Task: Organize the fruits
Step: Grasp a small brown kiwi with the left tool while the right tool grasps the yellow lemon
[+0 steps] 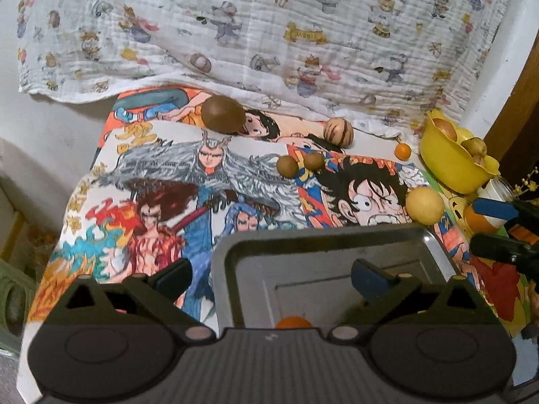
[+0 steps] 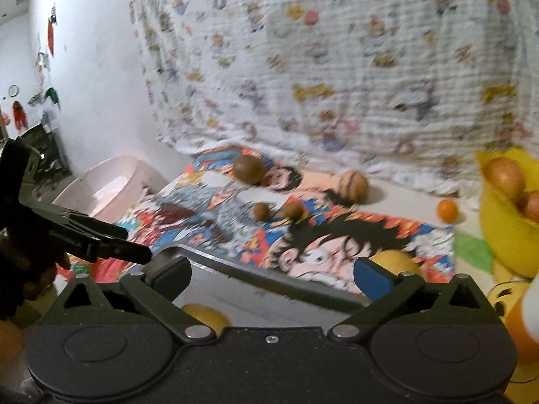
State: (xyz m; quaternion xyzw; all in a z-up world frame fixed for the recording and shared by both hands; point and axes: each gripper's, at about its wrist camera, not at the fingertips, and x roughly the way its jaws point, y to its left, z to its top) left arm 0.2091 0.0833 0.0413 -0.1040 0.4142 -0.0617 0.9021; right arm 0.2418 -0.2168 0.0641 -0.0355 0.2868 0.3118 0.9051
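Low in both frames, the metal tray [image 1: 235, 256] already holds fruit, and both the left gripper [image 1: 273, 272] and right gripper [image 2: 273, 276] stand apart, empty — between picks, likely. Next: close on the yellow fruit [image 1: 425, 206] beside the rim. Only the right view shows a yellow one [image 2: 205, 316] inside; the left shows an orange [image 1: 293, 322].

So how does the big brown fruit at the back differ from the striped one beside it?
The big brown fruit is larger, darker and plain-skinned; the striped fruit is smaller, pale tan with dark streaks. The brown one sits farther left on the cartoon-print cloth, the striped one nearer the yellow bowl. Both are roundish, loose on the cloth and ungripped.
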